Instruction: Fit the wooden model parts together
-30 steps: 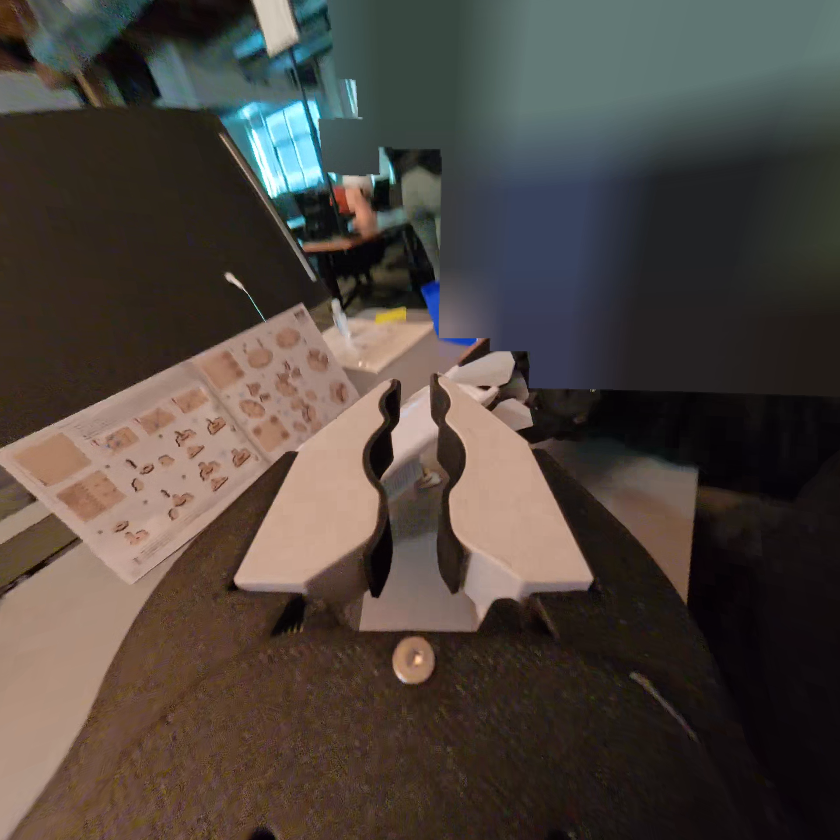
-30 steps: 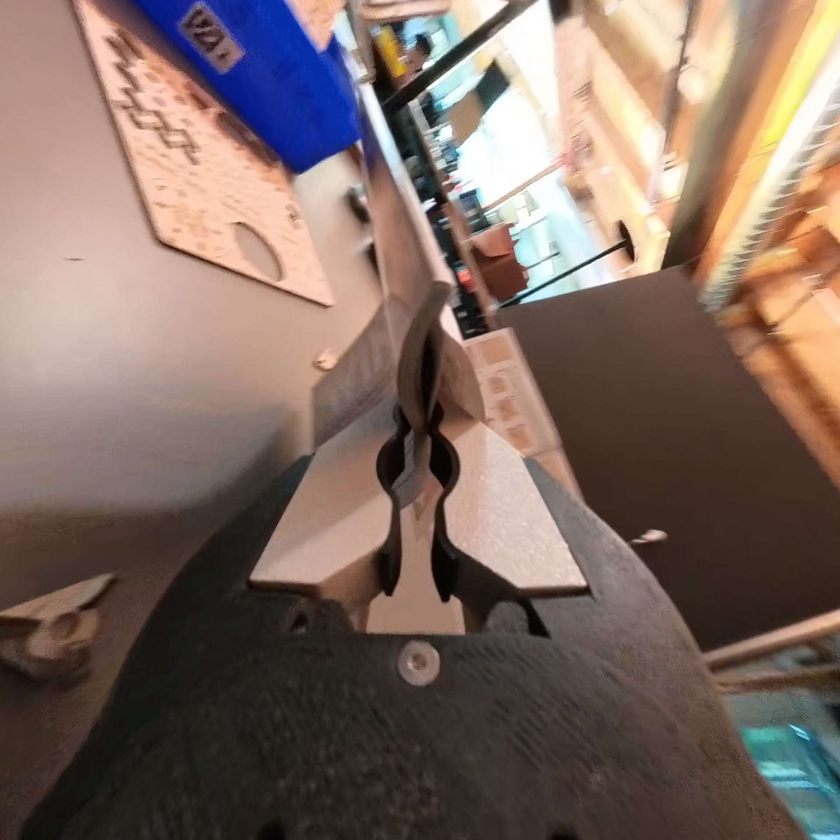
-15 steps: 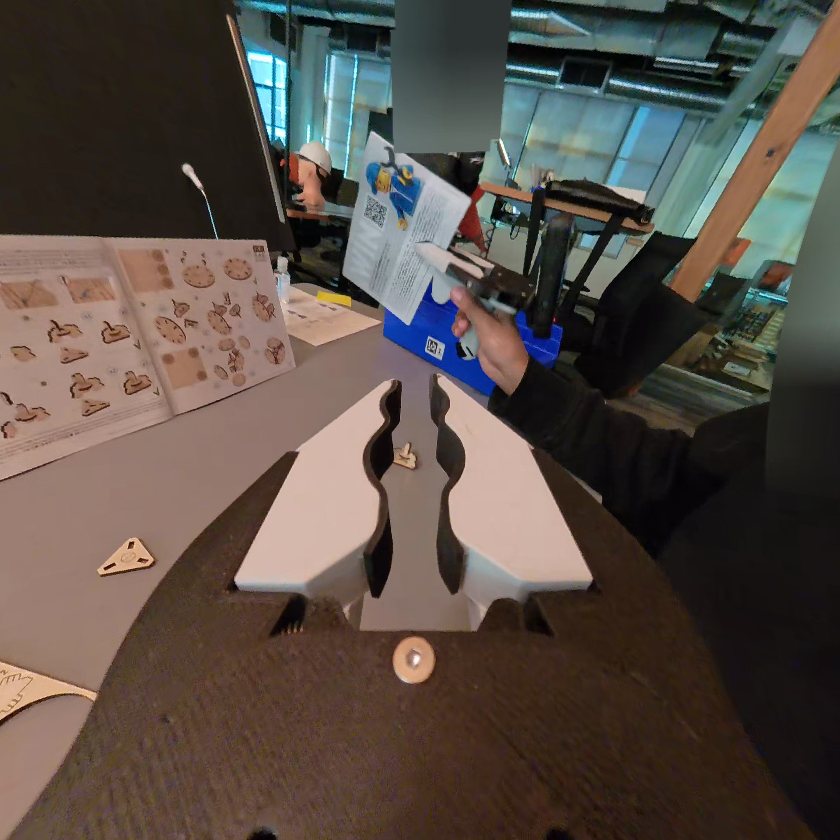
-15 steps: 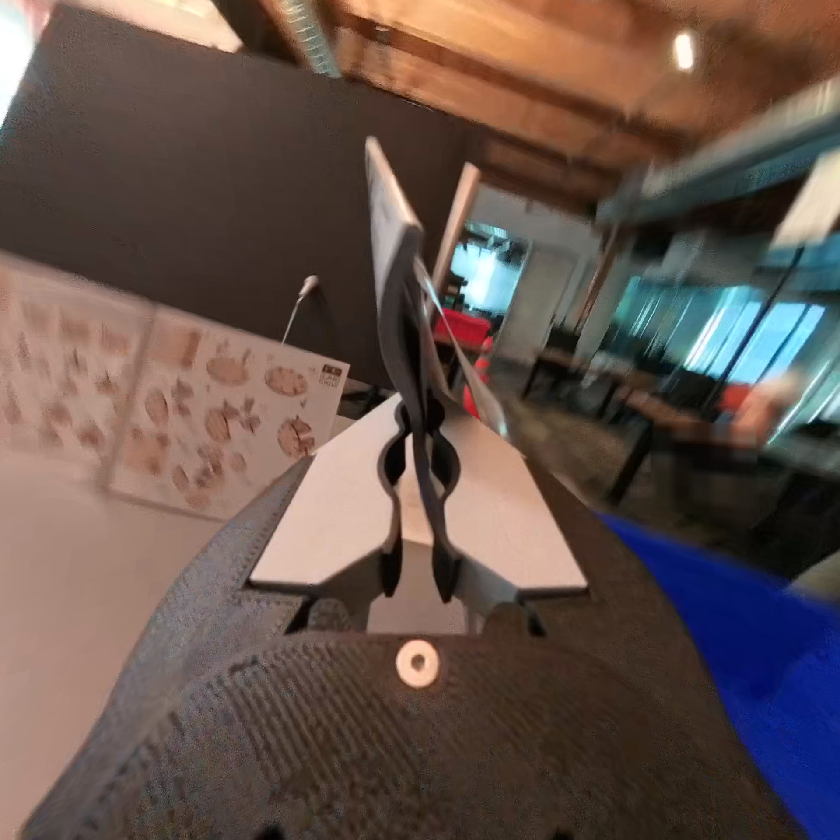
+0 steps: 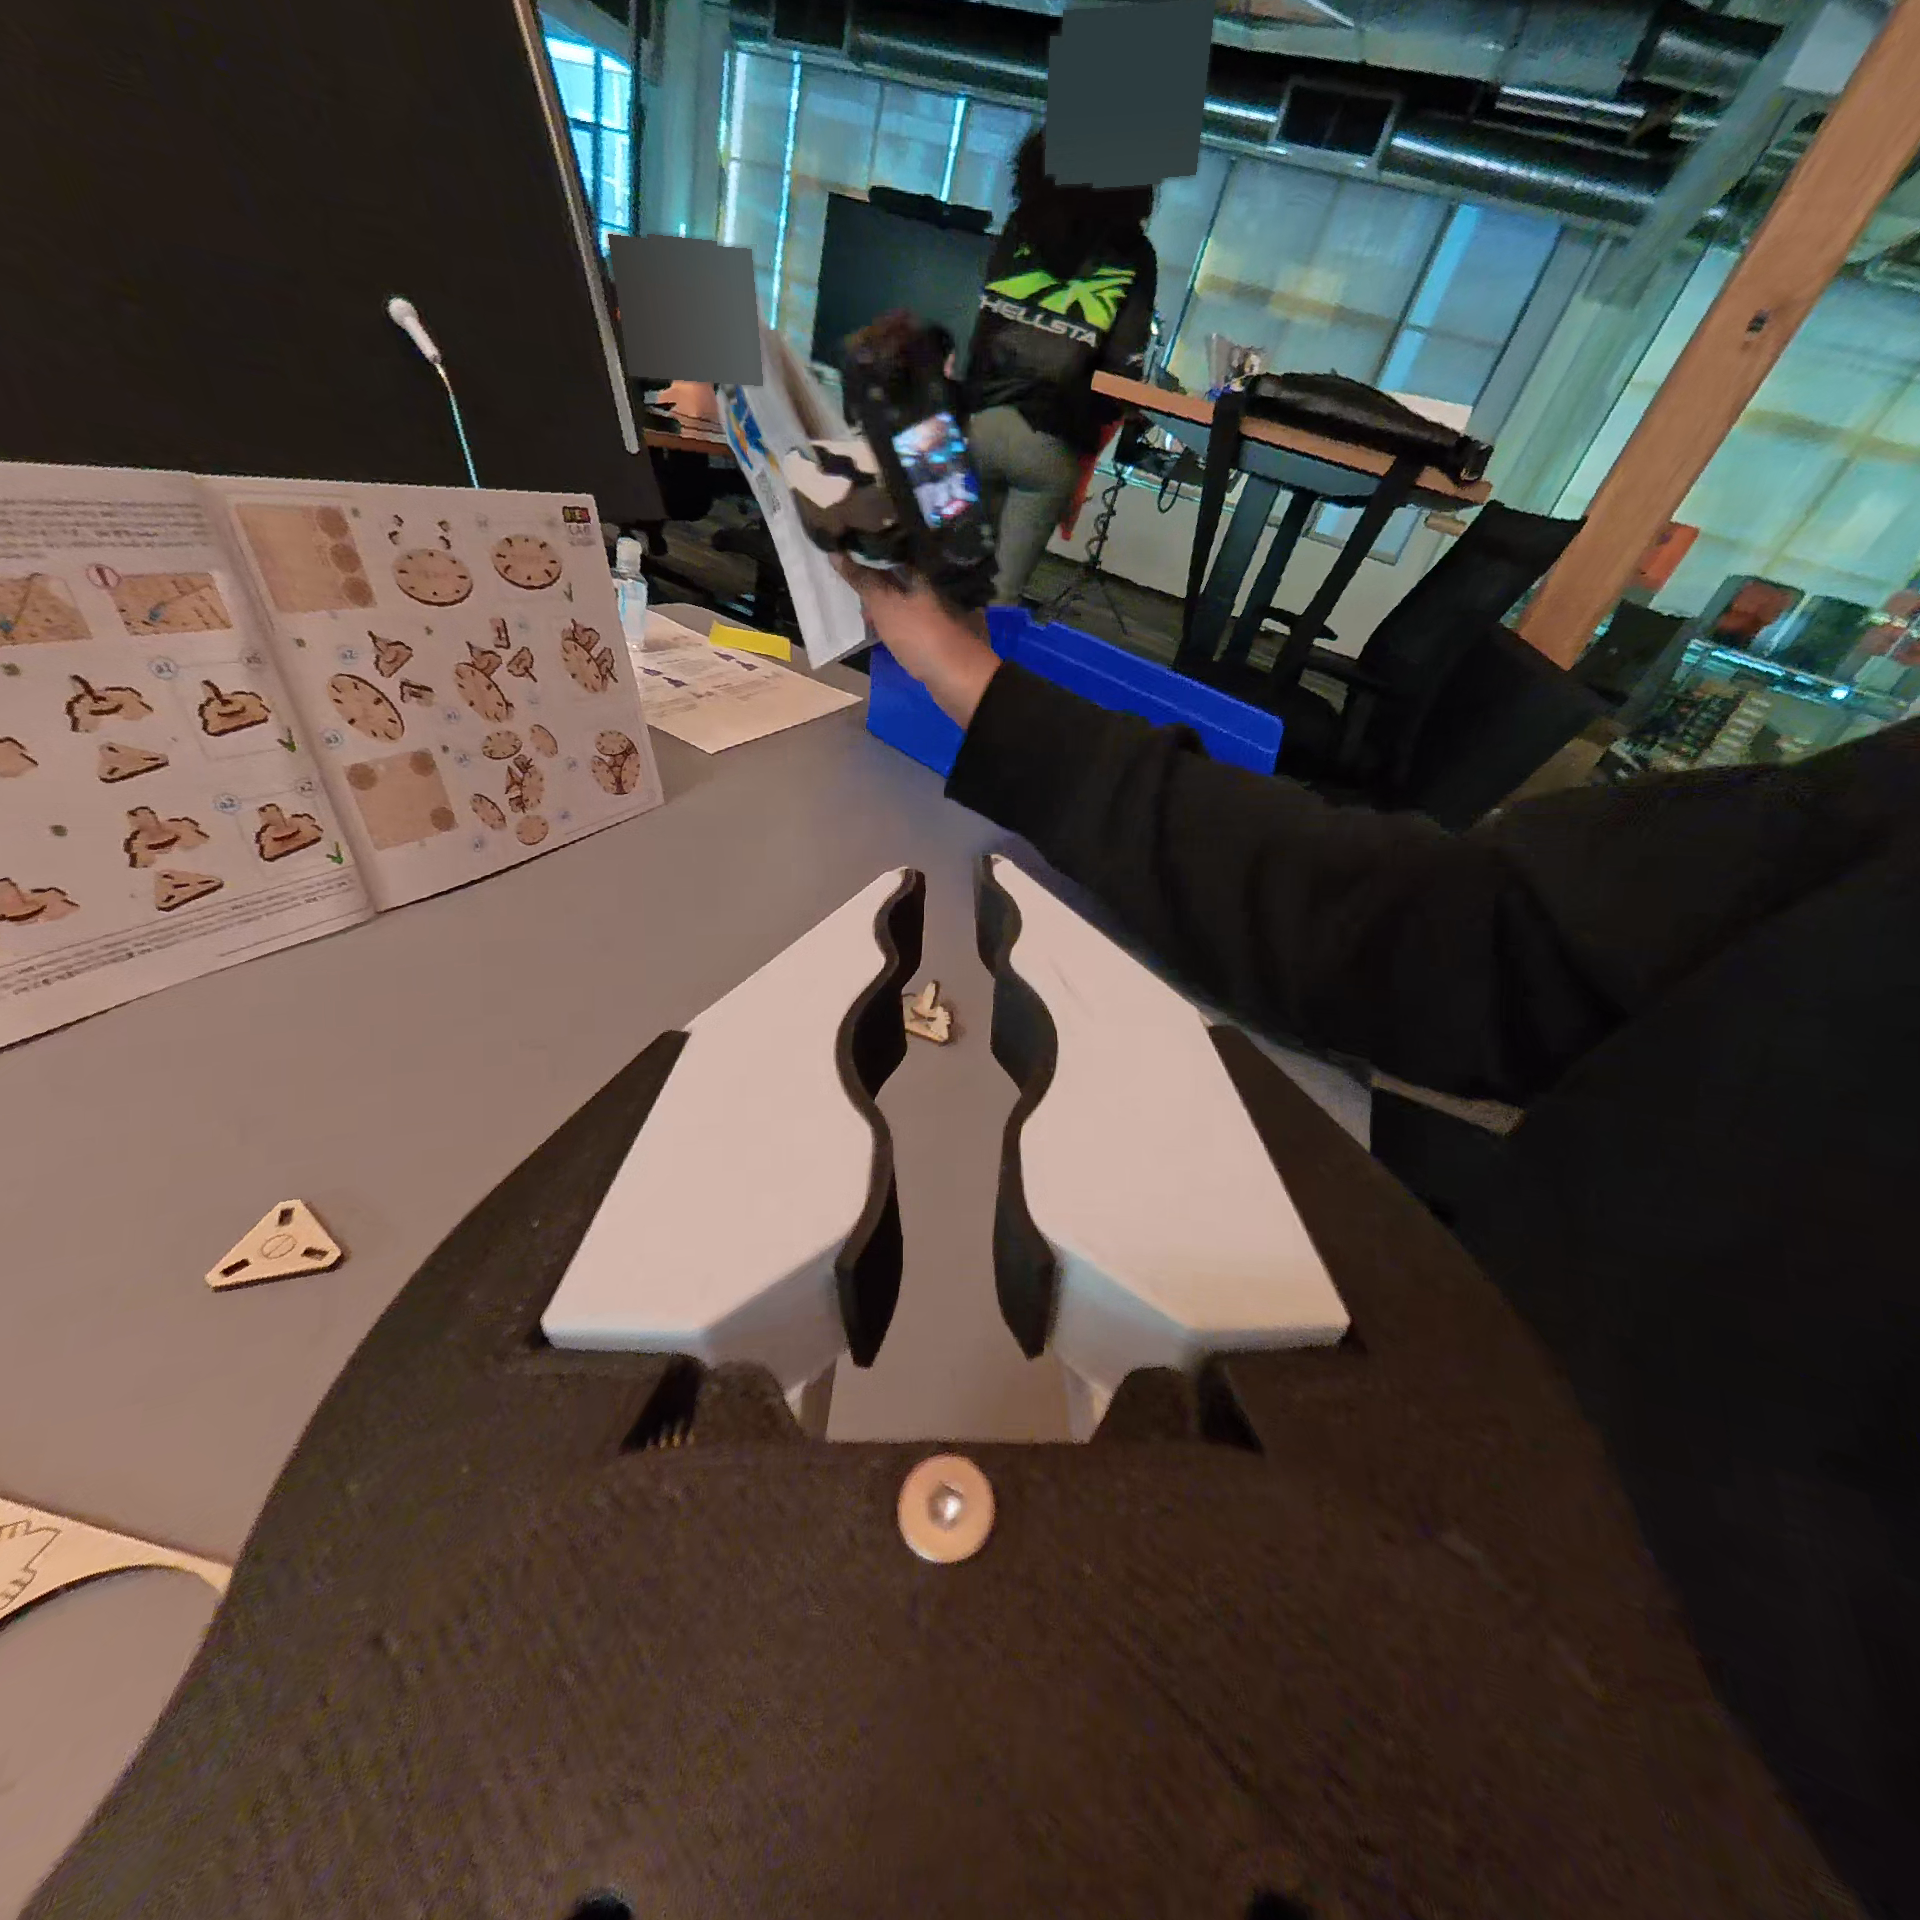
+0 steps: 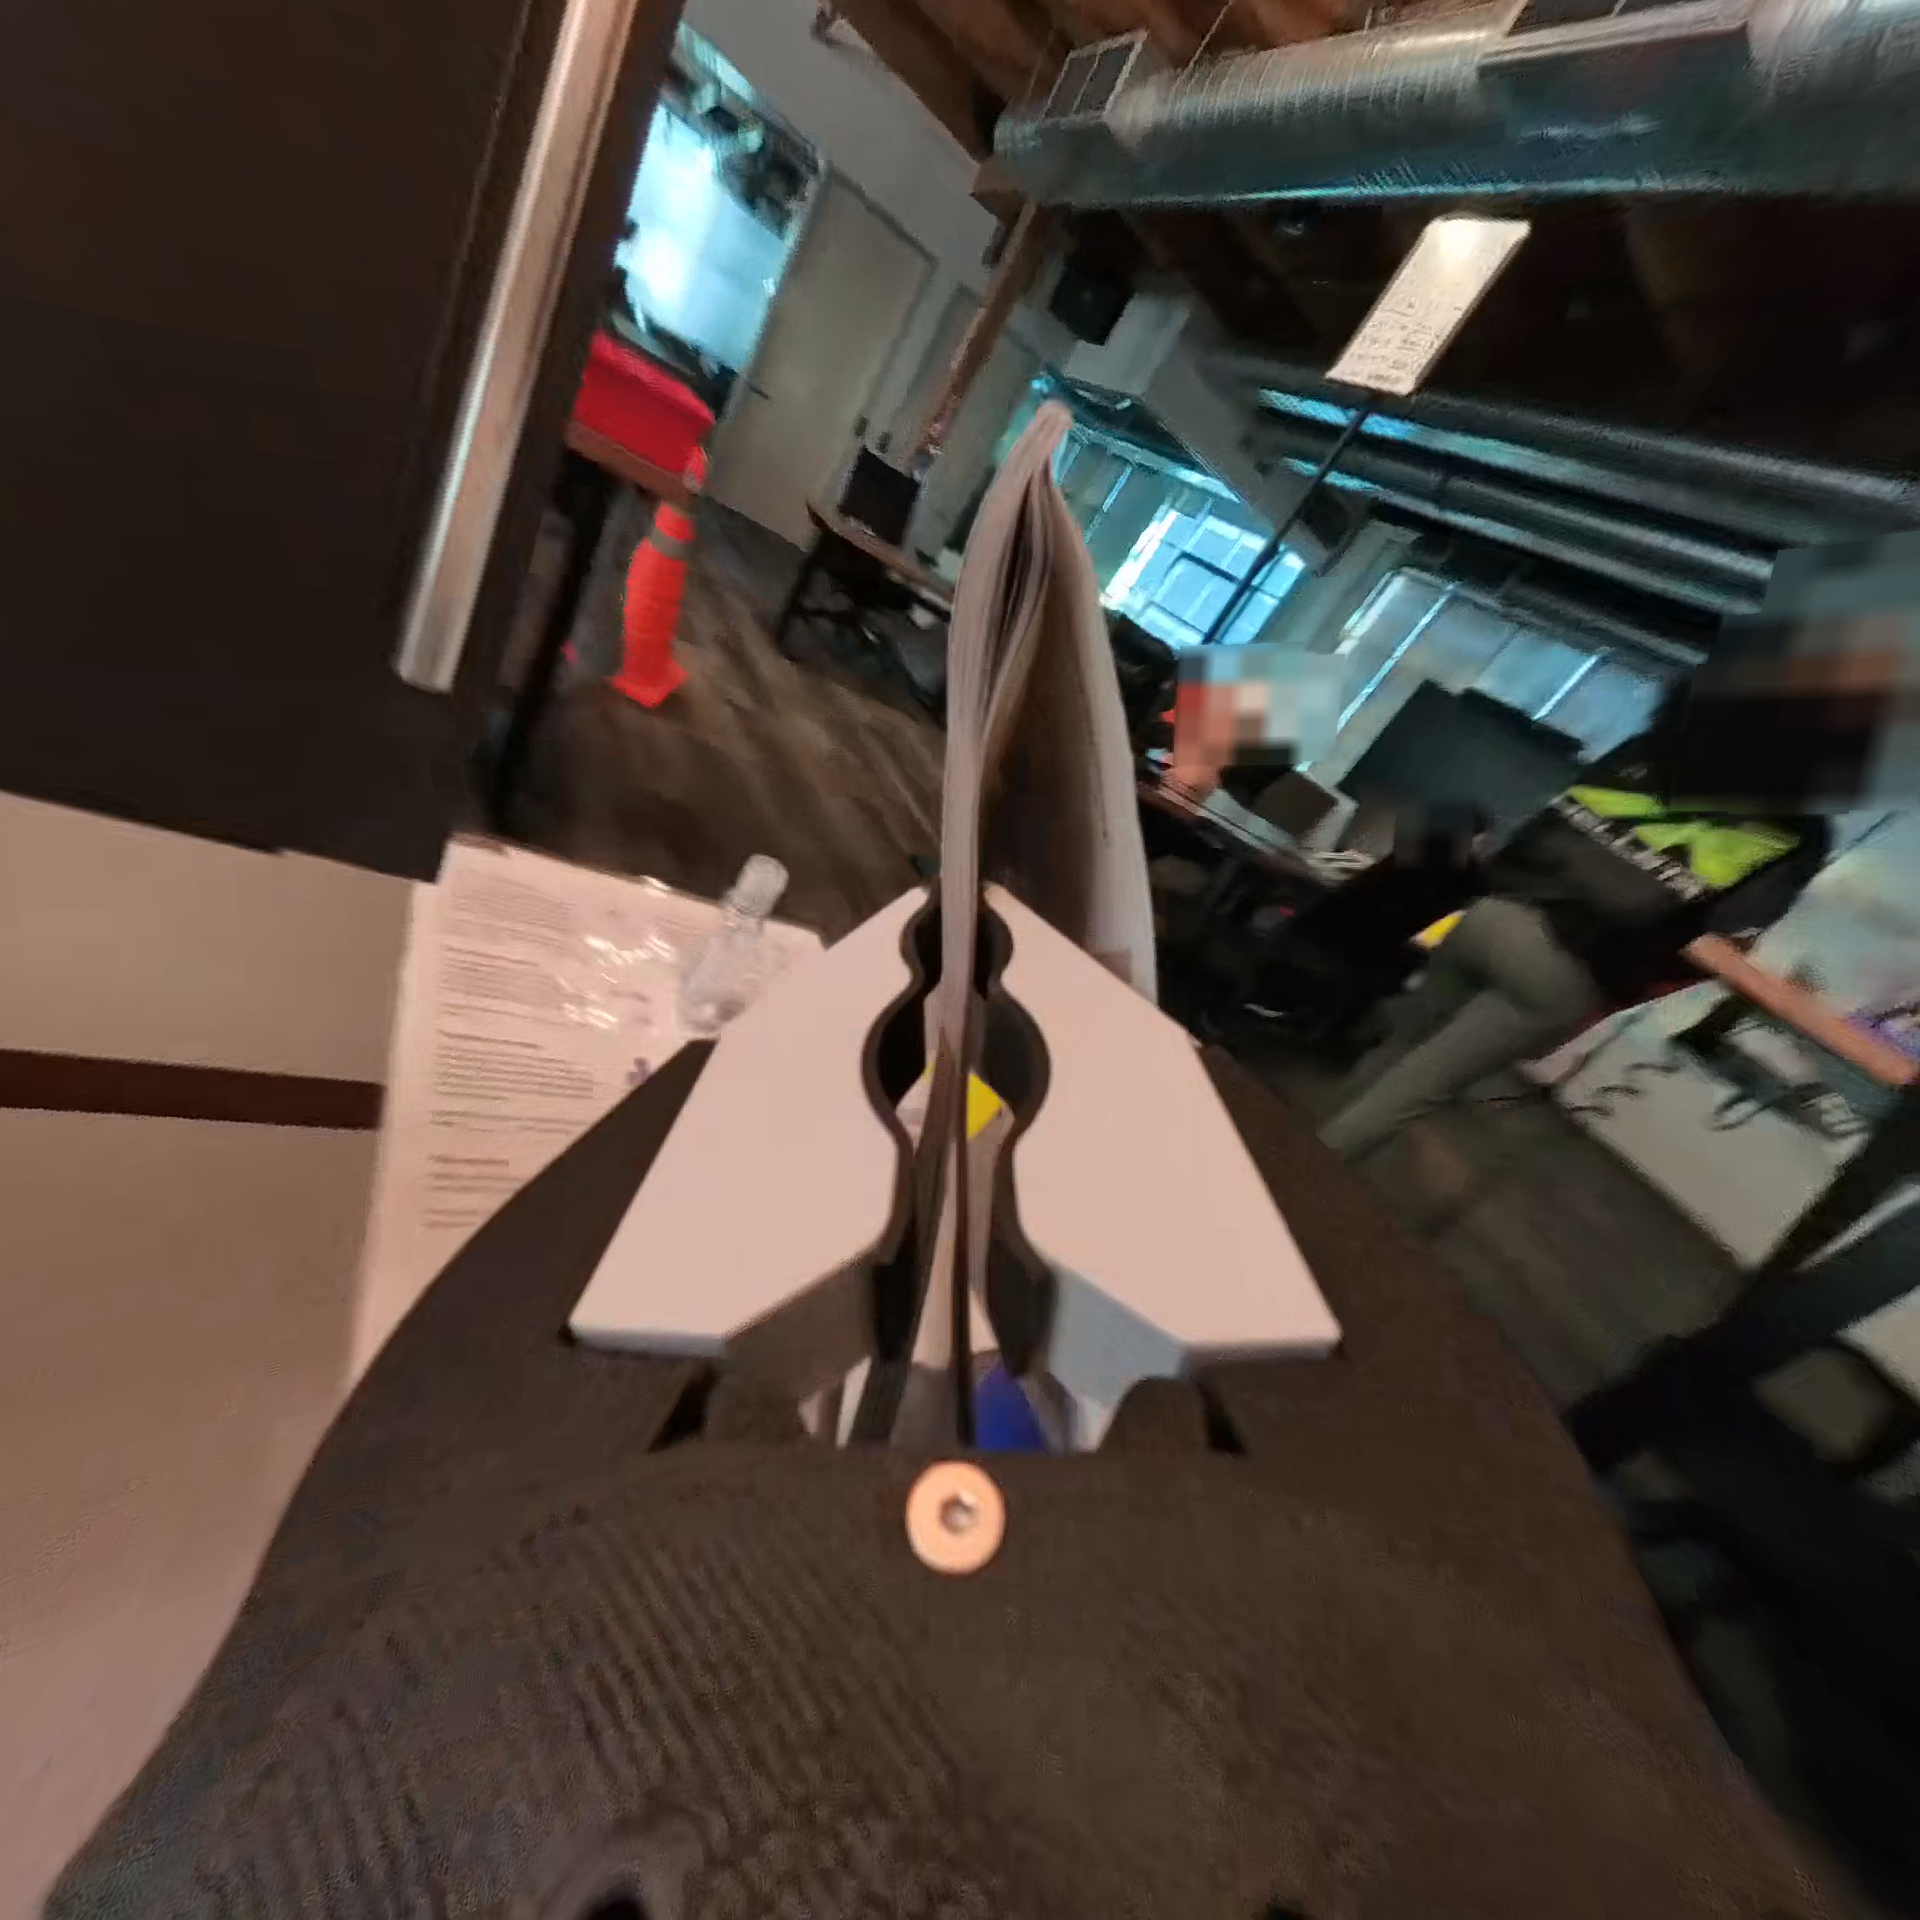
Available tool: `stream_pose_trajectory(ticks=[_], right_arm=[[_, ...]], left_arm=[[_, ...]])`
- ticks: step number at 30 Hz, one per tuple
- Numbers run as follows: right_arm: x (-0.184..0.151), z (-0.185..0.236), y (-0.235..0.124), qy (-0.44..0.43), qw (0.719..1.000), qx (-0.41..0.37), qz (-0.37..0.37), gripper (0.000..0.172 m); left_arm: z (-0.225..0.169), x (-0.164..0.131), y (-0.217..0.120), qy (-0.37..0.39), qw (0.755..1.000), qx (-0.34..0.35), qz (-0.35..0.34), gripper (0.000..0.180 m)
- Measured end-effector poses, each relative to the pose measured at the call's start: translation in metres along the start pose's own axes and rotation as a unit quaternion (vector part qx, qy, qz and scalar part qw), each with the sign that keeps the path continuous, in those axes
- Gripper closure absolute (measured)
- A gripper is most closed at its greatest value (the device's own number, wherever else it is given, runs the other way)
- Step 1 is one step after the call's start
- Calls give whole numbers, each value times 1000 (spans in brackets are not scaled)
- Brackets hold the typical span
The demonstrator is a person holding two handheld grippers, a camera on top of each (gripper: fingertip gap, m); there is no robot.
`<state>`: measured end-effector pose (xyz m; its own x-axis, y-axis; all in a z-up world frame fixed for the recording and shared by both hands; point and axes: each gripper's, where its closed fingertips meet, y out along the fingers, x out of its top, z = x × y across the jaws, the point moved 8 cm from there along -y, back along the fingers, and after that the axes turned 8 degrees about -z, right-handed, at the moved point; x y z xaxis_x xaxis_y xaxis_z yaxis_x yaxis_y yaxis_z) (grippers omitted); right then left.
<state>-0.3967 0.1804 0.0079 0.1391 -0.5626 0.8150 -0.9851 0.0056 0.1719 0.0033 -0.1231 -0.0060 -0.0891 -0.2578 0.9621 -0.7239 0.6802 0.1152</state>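
Right claw [image 6: 961, 914] clamps thin white booklet [image 6: 1023, 665], edge-on, upright.

A matt grey bench [image 5: 540, 1039] carries pale laser-cut wooden pieces [image 5: 278, 1247] and a printed paper manual [image 5: 312, 707]. A thin paper booklet [image 6: 997, 727] sits pinched between the right gripper's [image 6: 961, 935] smooth black pads, beside a glossy blue plastic bin [image 5: 1122, 696].

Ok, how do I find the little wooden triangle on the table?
Start at the open instruction booklet propped at the back of the grey table. Come forward to the bare tabletop left of the left gripper. The wooden triangle lies flat there alone, with rounded corners and small slots.
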Motion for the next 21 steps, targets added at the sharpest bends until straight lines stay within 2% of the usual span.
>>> stream_pose_trajectory(ticks=[2,4,5,6,7,8,9,11,13,18,21], right_arm=[[-17,22,19,-50,997,34,51,169],[-39,45,23,-42,989,91,110,169],[-47,53,20,-22,985,116,124,164],[-51,60,15,9,981,144,127,152],[-53,65,9,47,976,172,127,131],[-53,67,2,78,972,185,125,134],[-51,66,-4,102,969,193,118,129],[-44,60,-19,139,965,197,99,139],[-34,52,-37,160,962,211,71,137],[-11,41,-91,154,950,271,-22,136],[-3,47,-128,139,927,343,-64,138]], left_arm=[[0,-2,-2,1,1000,4,5,170],[1,-3,-5,-2,1000,6,8,170],[1,-3,-6,-3,1000,7,9,170],[1,-4,-8,-3,1000,10,9,170],[2,-4,-10,-3,1000,14,8,170],[2,-5,-11,-5,1000,16,7,170],[2,-6,-12,-7,1000,16,6,170],[2,-7,-13,-14,1000,14,5,170],[2,-8,-12,-18,1000,12,5,171],[-2,-18,-2,-26,999,1,26,169],[-6,-29,7,-30,998,-11,48,168]])
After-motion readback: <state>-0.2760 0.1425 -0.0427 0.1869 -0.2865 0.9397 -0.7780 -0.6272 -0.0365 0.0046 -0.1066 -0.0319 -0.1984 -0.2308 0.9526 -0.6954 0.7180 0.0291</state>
